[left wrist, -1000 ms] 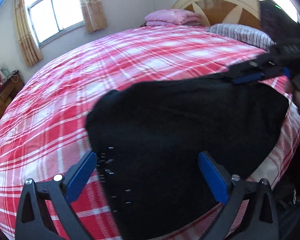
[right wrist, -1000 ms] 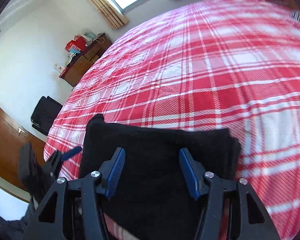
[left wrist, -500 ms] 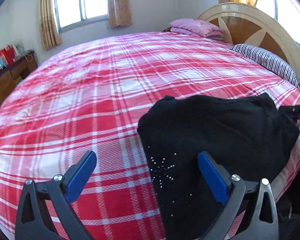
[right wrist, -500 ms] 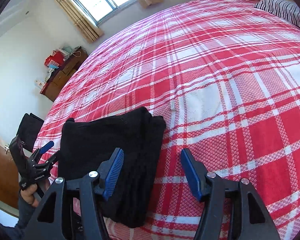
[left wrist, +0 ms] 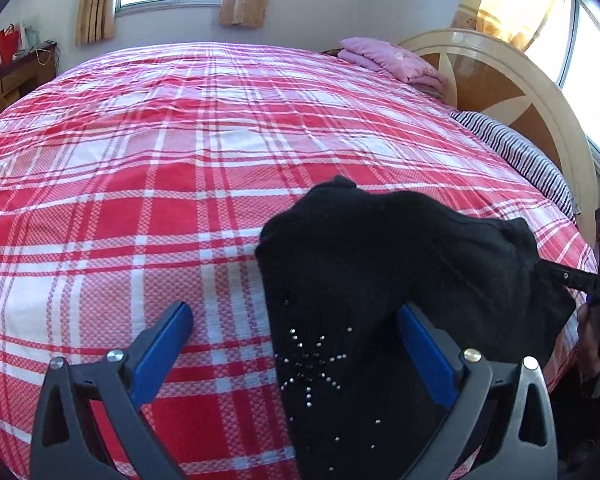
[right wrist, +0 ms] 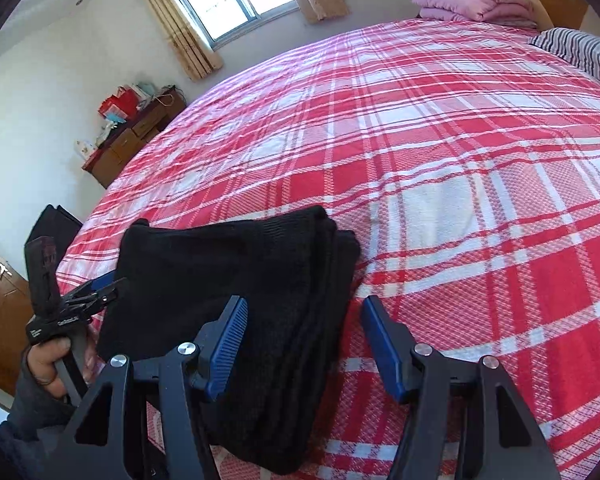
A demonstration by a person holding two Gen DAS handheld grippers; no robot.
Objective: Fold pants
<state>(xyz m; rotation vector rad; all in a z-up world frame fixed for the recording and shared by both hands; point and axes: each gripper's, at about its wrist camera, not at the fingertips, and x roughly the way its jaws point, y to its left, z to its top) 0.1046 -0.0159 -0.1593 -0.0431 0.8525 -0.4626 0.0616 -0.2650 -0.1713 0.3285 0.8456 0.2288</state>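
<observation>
The black pants [left wrist: 380,280] lie folded in a thick stack near the bed's front edge, with a stud pattern on the near part; they also show in the right wrist view [right wrist: 240,280]. My left gripper [left wrist: 296,344] is open and empty, its right finger over the pants' near edge. My right gripper [right wrist: 304,344] is open and empty, just above the stack's right edge. The left gripper also shows in the right wrist view [right wrist: 100,292], at the stack's left edge.
The red and white plaid bed cover [left wrist: 180,160] spreads far beyond the pants. A pink folded blanket [left wrist: 392,60] and a striped pillow [left wrist: 516,156] lie by the wooden headboard [left wrist: 512,92]. A wooden dresser [right wrist: 132,140] stands by the wall.
Both grippers have pulled back from the pants and turned. The stack now lies smaller and further left in the right view, with the grippers off it.
</observation>
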